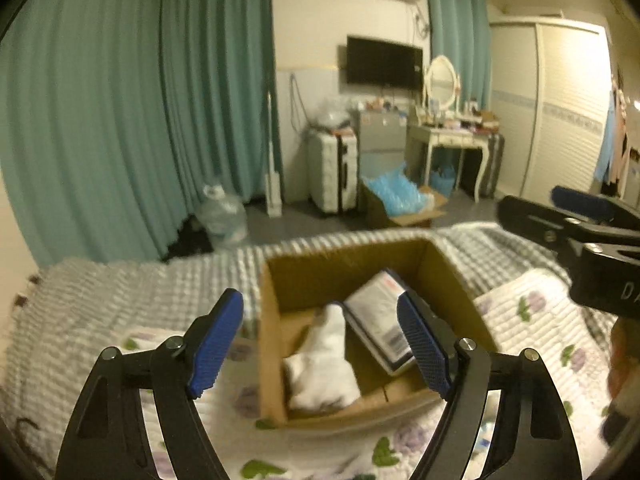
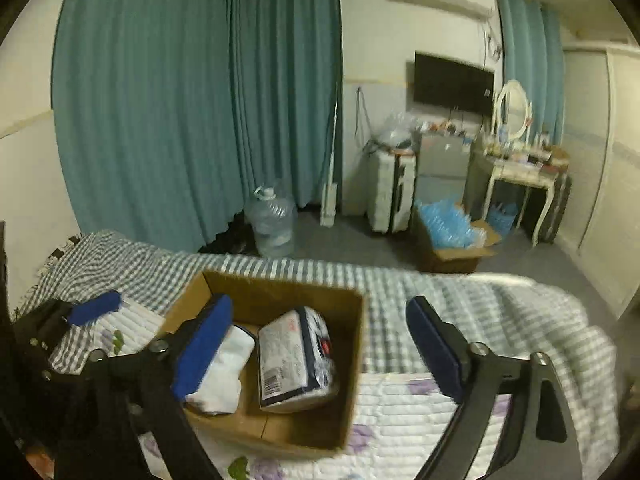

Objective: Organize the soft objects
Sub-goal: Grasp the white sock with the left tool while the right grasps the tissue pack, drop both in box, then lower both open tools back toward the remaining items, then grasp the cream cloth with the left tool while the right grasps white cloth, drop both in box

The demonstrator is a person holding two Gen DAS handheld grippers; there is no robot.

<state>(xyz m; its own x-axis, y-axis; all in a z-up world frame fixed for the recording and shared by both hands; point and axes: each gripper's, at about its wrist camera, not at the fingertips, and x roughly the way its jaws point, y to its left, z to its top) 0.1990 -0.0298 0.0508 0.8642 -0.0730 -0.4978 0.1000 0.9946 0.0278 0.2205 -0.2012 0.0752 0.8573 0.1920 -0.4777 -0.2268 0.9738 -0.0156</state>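
Observation:
An open cardboard box (image 1: 276,344) (image 2: 352,360) sits on the bed. Inside lie a white soft cloth item (image 1: 324,364) (image 2: 224,376) on the left and a plastic-wrapped tissue pack (image 1: 380,320) (image 2: 292,356) on the right. My left gripper (image 1: 320,344) is open and empty, hovering above the box with its fingers on either side of the contents. My right gripper (image 2: 316,352) is open and empty, above the box's right part. The right gripper also shows at the right edge of the left wrist view (image 1: 580,220); the left gripper shows at the left edge of the right wrist view (image 2: 84,312).
The bed has a grey checked sheet (image 2: 400,292) and a white floral quilt (image 2: 400,432). Beyond it on the floor are a water jug (image 2: 272,220), a white suitcase (image 2: 390,192), a box of blue bags (image 2: 452,236) and a dressing table (image 2: 516,176). Teal curtains (image 2: 180,100) hang behind.

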